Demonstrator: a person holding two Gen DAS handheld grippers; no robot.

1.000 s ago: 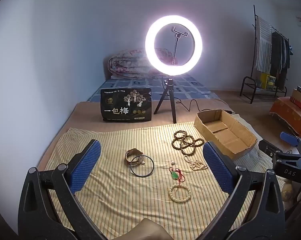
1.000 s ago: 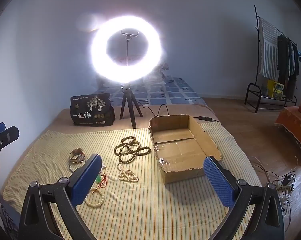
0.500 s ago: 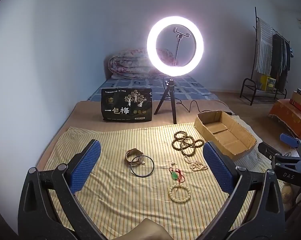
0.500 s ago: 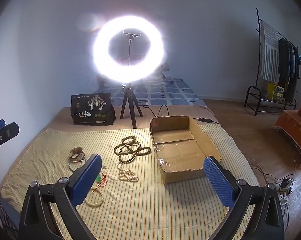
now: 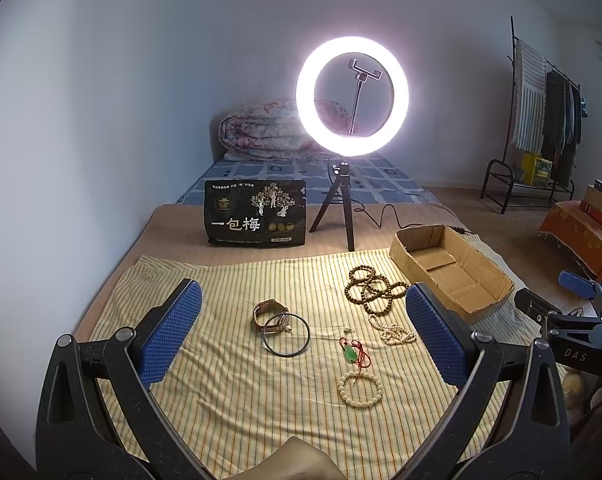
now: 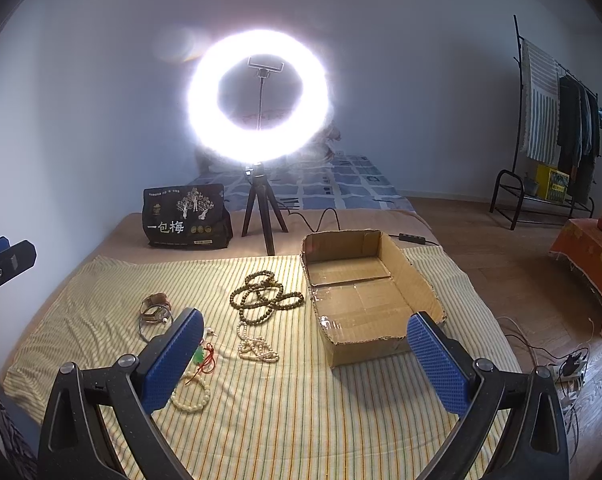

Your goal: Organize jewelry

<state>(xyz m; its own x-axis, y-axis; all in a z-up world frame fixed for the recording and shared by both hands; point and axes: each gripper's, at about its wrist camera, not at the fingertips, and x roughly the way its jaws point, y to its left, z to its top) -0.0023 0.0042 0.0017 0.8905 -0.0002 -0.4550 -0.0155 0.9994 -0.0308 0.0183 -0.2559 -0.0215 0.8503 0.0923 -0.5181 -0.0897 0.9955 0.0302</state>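
Jewelry lies on a yellow striped cloth: a brown watch with a dark bangle, a green pendant on red cord, a cream bead bracelet, a white pearl string and brown bead strands. An open cardboard box stands at the right, empty. My left gripper is open and empty, held above the near edge. My right gripper is open and empty, above the cloth before the box.
A lit ring light on a tripod and a black printed bag stand behind the cloth. A bed with a rolled quilt lies beyond. A clothes rack stands far right. Cables lie on the floor.
Both grippers have shifted only slightly; the views have drifted a little. Nothing on the cloth has moved.
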